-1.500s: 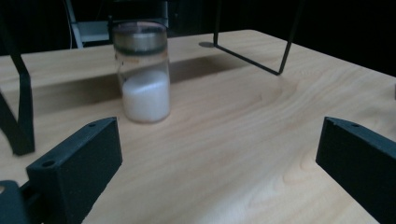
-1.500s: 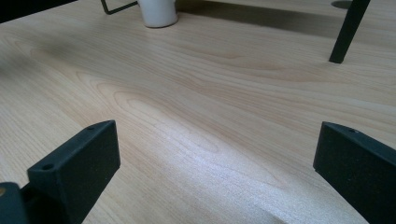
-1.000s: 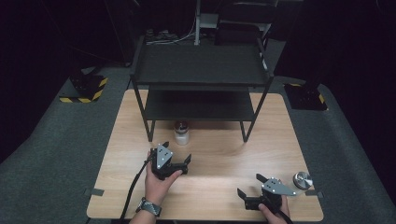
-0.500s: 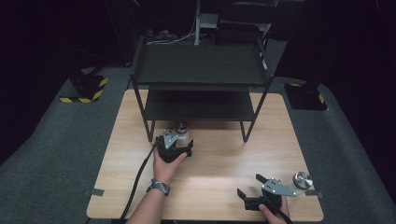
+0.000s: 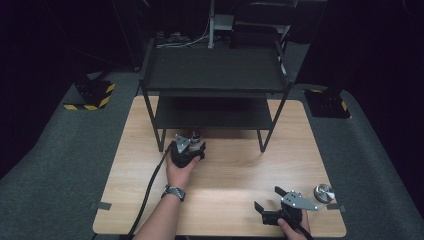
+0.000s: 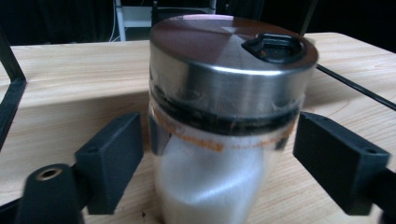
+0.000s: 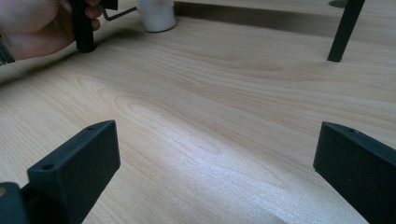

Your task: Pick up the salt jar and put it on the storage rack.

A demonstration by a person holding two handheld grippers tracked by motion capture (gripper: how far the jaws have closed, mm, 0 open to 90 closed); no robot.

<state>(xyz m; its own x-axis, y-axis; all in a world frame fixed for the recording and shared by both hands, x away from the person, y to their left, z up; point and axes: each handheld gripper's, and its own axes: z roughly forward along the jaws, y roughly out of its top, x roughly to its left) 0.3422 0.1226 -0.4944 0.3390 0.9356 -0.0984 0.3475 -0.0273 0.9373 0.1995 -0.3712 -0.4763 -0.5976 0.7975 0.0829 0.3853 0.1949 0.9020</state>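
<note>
Progress: the grasp is begun, not finished. The left gripper (image 5: 192, 150) has its fingers (image 6: 109, 161) on either side of the shaker jar (image 6: 224, 121), a glass jar of white powder with a steel lid. They have just been closing on it, yet in the left gripper view a narrow gap shows on each side, so the pads do not appear to press on the glass. The jar stands upright on the wooden surface (image 5: 240, 170), just in front of the black shelf rack (image 5: 215, 70), near its front left leg (image 5: 154, 125). Closing fully, lifting and placing are, by my judgement, all left to do.

The right gripper (image 5: 280, 210) rests near the front edge of the surface, fingers (image 7: 77, 170) spread wide with nothing between them. A small steel lid or cap (image 5: 324, 192) lies just beside it at the right edge.

Clearances: the rack's lower shelf (image 5: 210, 112) overhangs close behind the jar, so a straight lift risks contact; withdrawal toward the person looks open. The middle of the surface is bare.
</note>
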